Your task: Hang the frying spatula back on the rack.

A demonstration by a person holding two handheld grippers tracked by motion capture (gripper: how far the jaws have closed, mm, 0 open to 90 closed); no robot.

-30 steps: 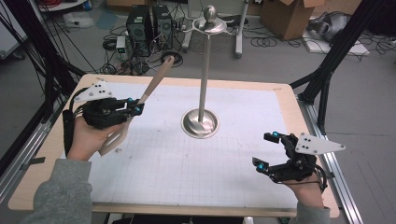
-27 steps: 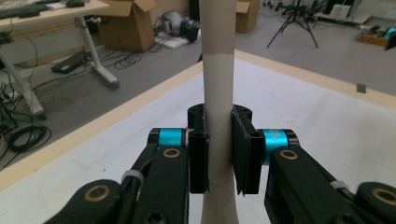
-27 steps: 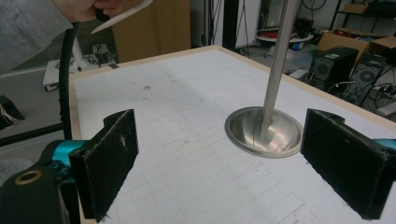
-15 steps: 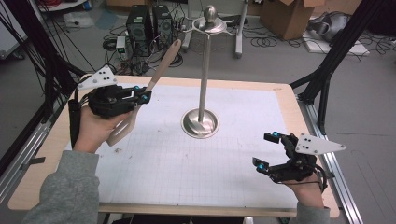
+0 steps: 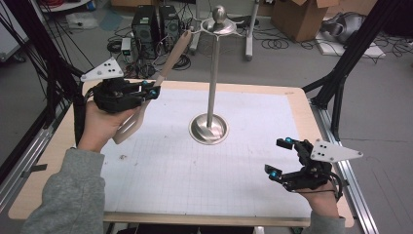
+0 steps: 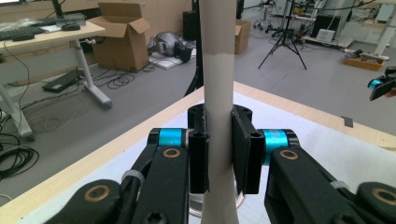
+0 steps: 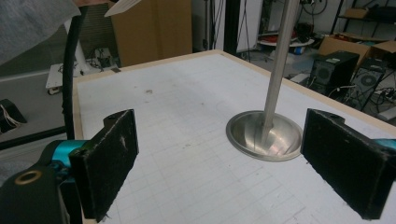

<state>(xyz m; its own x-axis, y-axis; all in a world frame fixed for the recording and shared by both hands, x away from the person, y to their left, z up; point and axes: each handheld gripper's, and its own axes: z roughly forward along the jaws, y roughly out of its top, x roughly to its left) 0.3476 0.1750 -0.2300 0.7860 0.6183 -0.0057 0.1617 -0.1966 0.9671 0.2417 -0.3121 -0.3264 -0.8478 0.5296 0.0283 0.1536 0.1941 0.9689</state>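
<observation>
My left gripper (image 5: pixel 152 88) is shut on a long pale wooden spatula (image 5: pixel 170 56), held off the table at the far left. The blade hangs down by the hand and the handle slants up to the right, its tip close to the ringed top of a tall metal stand (image 5: pixel 212 73). In the left gripper view the pads press both sides of the spatula's handle (image 6: pixel 219 70), where the left gripper (image 6: pixel 219 149) grips it. My right gripper (image 5: pixel 276 157) rests low at the front right, open, with nothing between its fingers. In its own view the right gripper (image 7: pixel 219 163) faces the stand (image 7: pixel 280 56).
The stand's round base (image 5: pixel 208 129) sits mid-table on a white gridded mat (image 5: pixel 195 185). The table's wooden rim (image 5: pixel 297 97) borders the mat. Computer towers (image 5: pixel 156 24), cables and cardboard boxes (image 5: pixel 297 17) lie on the floor beyond the far edge.
My left hand has lifted the spatula and carried it farther from the person, bringing the handle's tip up beside the stand's top. The right gripper has stayed put.
</observation>
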